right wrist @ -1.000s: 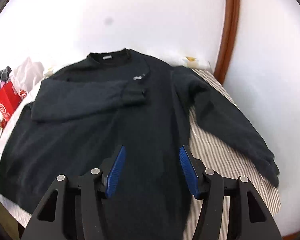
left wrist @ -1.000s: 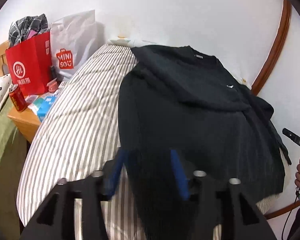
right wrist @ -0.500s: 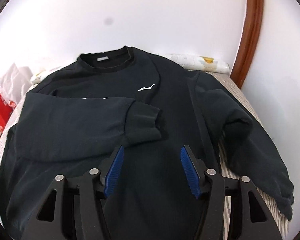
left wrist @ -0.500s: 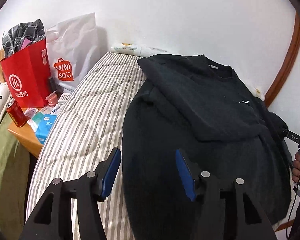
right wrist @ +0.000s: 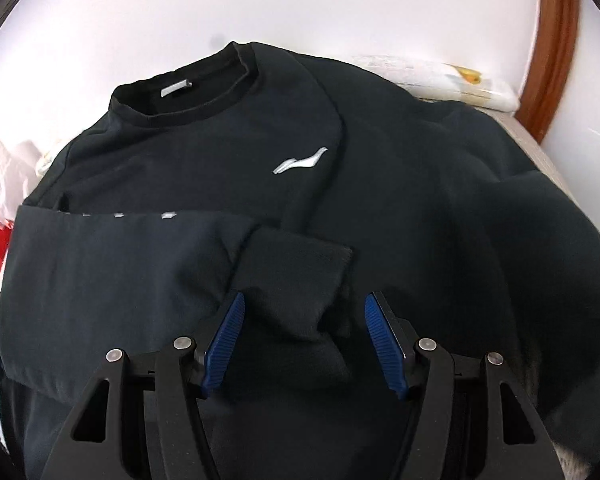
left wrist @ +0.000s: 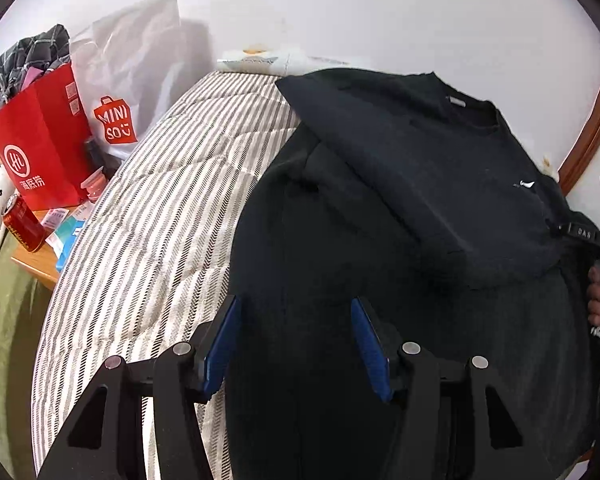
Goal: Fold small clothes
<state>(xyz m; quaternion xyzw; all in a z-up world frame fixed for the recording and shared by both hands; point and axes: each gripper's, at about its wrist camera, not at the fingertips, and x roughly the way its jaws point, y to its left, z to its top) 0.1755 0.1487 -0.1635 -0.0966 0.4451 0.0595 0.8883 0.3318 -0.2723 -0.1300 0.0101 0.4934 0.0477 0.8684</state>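
L gripper jaws apart over sweatshirt side, gripping nothing. R gripper jaws apart too, folded sleeve cuff between pads, not pinched.

A plain white wall backs the striped mattress, with curved brown wooden trim alongside.

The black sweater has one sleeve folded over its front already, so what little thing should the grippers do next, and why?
Probably the right gripper should swing over to the other sleeve and grasp it. That sleeve lies spread out to the side of the black sweater, while the folded sleeve already lies across the chest, its cuff between the open, empty jaws. The left gripper is open too, over the sweater's side edge.
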